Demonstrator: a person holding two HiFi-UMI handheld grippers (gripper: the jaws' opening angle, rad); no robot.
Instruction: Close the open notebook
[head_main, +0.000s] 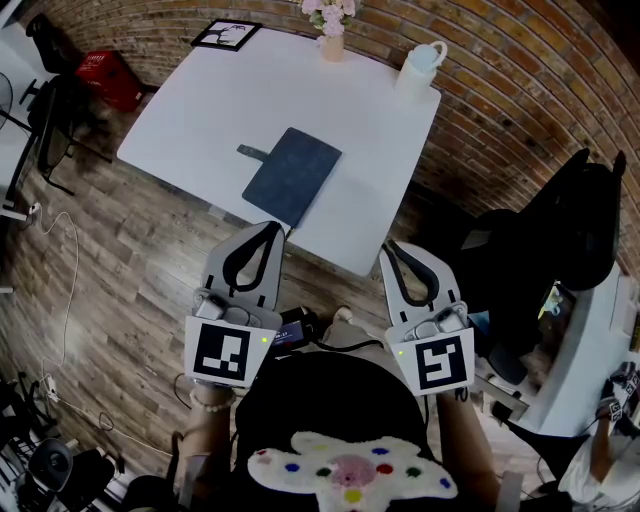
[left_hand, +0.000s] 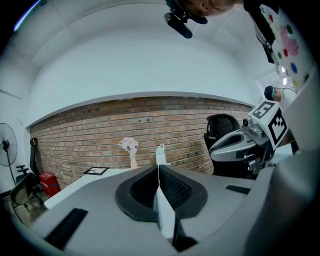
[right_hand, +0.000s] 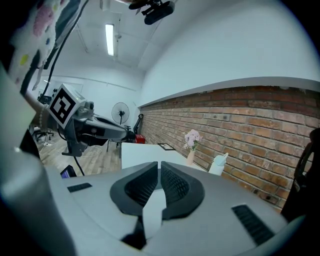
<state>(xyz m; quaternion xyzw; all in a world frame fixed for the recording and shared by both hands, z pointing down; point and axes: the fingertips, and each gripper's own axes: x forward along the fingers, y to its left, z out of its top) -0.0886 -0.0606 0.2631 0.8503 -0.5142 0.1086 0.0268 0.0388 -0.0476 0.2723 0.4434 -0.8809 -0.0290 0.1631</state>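
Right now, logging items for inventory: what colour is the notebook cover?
Notebook is dark blue-grey; best in head view.

Flower vase (head_main: 331, 30), picture frame (head_main: 226, 34) and white jug (head_main: 420, 68) stand on a table (head_main: 200, 120).

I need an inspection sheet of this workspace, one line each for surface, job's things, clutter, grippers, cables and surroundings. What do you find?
Surface: white table, mostly bare.
Job's things: dark blue notebook lies flat toward the near edge and looks already closed; its strap sticks out.
Clutter: picture frame, flower vase and white jug along the far edge.
Grippers: left gripper and right gripper both shut, empty, short of the notebook.
Cables: white cable on the floor.
Surroundings: brick wall, wooden floor, black chair.
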